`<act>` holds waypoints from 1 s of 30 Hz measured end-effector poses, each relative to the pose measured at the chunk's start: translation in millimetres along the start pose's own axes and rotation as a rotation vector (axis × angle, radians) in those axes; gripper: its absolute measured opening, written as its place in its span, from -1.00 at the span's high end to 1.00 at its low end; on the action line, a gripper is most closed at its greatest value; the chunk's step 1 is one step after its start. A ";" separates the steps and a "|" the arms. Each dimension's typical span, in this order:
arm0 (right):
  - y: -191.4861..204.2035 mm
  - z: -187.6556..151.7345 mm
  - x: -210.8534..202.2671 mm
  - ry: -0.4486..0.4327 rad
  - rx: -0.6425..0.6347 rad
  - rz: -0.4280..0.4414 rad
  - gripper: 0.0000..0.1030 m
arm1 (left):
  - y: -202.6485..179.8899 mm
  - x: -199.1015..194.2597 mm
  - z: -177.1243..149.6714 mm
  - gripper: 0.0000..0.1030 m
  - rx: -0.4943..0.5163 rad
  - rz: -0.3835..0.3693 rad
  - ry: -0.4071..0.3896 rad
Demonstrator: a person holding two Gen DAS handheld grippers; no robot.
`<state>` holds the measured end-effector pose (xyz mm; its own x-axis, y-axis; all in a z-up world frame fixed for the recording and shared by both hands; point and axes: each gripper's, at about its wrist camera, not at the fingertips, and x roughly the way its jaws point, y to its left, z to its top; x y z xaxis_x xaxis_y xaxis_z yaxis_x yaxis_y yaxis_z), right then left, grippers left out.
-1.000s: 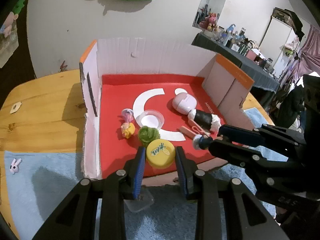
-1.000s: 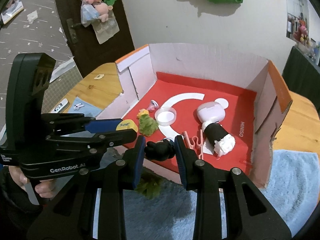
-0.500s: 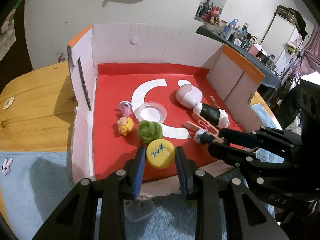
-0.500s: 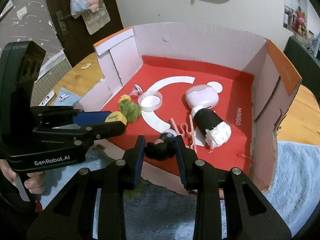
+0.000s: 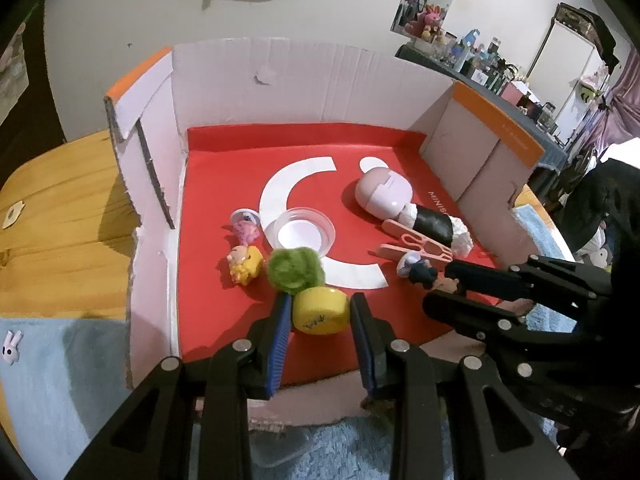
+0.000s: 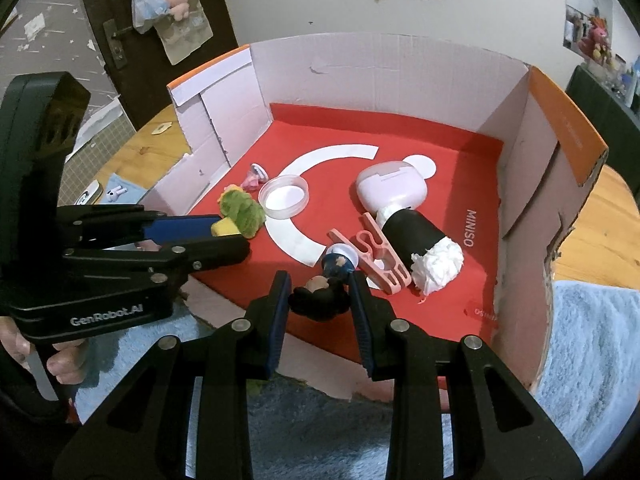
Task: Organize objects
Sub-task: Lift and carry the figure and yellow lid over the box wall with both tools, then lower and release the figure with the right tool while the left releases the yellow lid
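1. Cardboard box [image 5: 304,80] with a red floor sits open toward both grippers, its low front edge letting them reach in over the blue towel [image 6: 592,344].
2. Left gripper [image 5: 320,312] is clamped on a yellow cap [image 5: 319,311], held just above the red floor near the front edge, probably so it can be let go there beside the other small things.
3. Just beyond the cap lies a green pom-pom [image 5: 295,270], touching or nearly touching it; a yellow figurine [image 5: 245,263], a pink trinket [image 5: 247,228] and a clear lid [image 5: 300,234] cluster behind.
4. Right gripper [image 6: 320,298] is closed on a small dark figure [image 6: 320,298], low over the box's front right area.
5. Its toy almost meets a blue-and-white figurine [image 6: 339,263] and the pink clip [image 6: 374,254]; setting down there risks knocking them.
6. Black-and-white roll [image 6: 420,246] and pale pink case [image 6: 390,188] lie deeper in, leaving the front strip as the free landing spot.
7. Both items look ready for release; neither has yet been let go.
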<state>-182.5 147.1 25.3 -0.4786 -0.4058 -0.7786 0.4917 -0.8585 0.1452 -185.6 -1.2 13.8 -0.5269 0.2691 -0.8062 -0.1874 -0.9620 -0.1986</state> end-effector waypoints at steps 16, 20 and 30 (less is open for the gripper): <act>-22.7 4.2 6.8 0.026 0.048 -0.017 0.45 | 0.1 14.2 11.9 0.39 0.001 0.022 0.008; -25.7 4.4 10.1 0.027 0.051 -0.026 0.45 | 1.4 19.5 13.2 0.39 -0.003 0.026 0.013; -24.1 4.0 15.8 0.035 0.036 -0.042 0.45 | 1.2 21.0 12.3 0.39 -0.003 0.030 0.013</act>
<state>-204.8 160.1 11.9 -0.4726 -0.3582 -0.8052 0.4448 -0.8857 0.1329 -207.0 3.8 3.5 -0.5214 0.2397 -0.8190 -0.1694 -0.9697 -0.1760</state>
